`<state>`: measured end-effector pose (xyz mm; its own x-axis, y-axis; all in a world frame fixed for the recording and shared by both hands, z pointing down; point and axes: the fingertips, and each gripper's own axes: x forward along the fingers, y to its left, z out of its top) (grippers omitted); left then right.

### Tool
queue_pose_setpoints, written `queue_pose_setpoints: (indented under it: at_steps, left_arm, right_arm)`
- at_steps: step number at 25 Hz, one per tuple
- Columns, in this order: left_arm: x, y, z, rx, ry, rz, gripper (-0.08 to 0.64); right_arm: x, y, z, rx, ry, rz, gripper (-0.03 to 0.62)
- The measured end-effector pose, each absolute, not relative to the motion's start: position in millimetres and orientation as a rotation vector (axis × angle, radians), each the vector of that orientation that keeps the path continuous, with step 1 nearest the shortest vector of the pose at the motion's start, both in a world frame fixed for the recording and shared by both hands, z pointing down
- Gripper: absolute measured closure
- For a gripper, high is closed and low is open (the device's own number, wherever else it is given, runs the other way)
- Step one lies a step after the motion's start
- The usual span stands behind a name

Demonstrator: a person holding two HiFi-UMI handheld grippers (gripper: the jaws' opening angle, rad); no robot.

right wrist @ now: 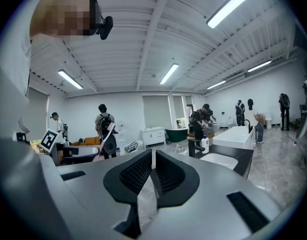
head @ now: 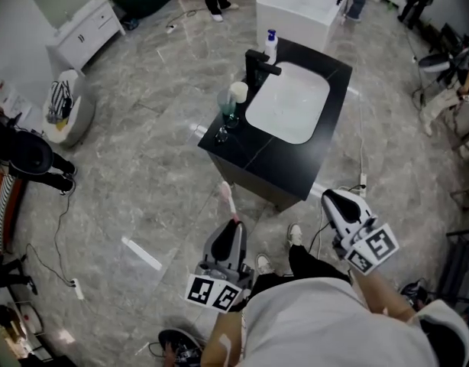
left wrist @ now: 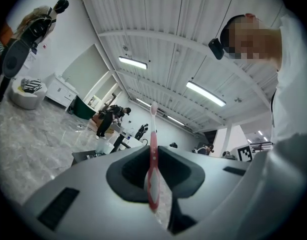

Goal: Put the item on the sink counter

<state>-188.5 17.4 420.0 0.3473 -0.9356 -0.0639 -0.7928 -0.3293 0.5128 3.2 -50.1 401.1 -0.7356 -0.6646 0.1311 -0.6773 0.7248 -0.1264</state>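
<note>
Toothbrush [left wrist: 153,134] pinched by its pink-and-white handle between the dark pads of the left gripper [left wrist: 154,176], upright in the gripper's own view, neck and pale head sticking out well past the tips. Pads pressing on the handle from both sides, with no more gap than the handle fills. Seen from the head view, brush poking forward out of the gripper nose, head end toward the near corner of the sink counter [head: 284,163], close to it but apart, over bare floor [head: 150,151] and not yet above the black top.

Right gripper [right wrist: 152,159] pressed together, with only a thin slit between the ribbed pads and nothing in it. Held off to the right of the counter's near corner, also over floor, nose turned toward the counter.

Further out, on the black counter: white basin [head: 289,102] sunk into the middle, black tap [head: 259,66] at its far left side, clear cup [head: 228,107] just beside the tap near the left edge, white bottle [head: 271,44] with a blue top behind the tap. Something small and dark at the counter's left corner, too small to tell.

Beyond the counter, a white bathtub [head: 295,10]. Far left across the grey marble floor, a low white cabinet [head: 85,29] against the wall and a round white basket [head: 66,117] with something striped inside. In both gripper views, several people standing far back in the room under long ceiling lights.
</note>
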Motion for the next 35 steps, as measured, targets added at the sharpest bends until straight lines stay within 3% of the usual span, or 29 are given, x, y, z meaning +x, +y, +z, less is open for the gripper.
queue_pose_setpoints:
  at_steps: [17,35]
  left_arm:
    - [-157,-35,406,2.152,-1.667,-0.504,0.511]
    - [-150,-40,405,2.208,-1.615,-0.477,0.511]
  right_arm:
    - [7,-129,404,0.908,-2.901,0.316,0.543]
    - [6,-106,400,0.926,-2.924,0.334,0.543]
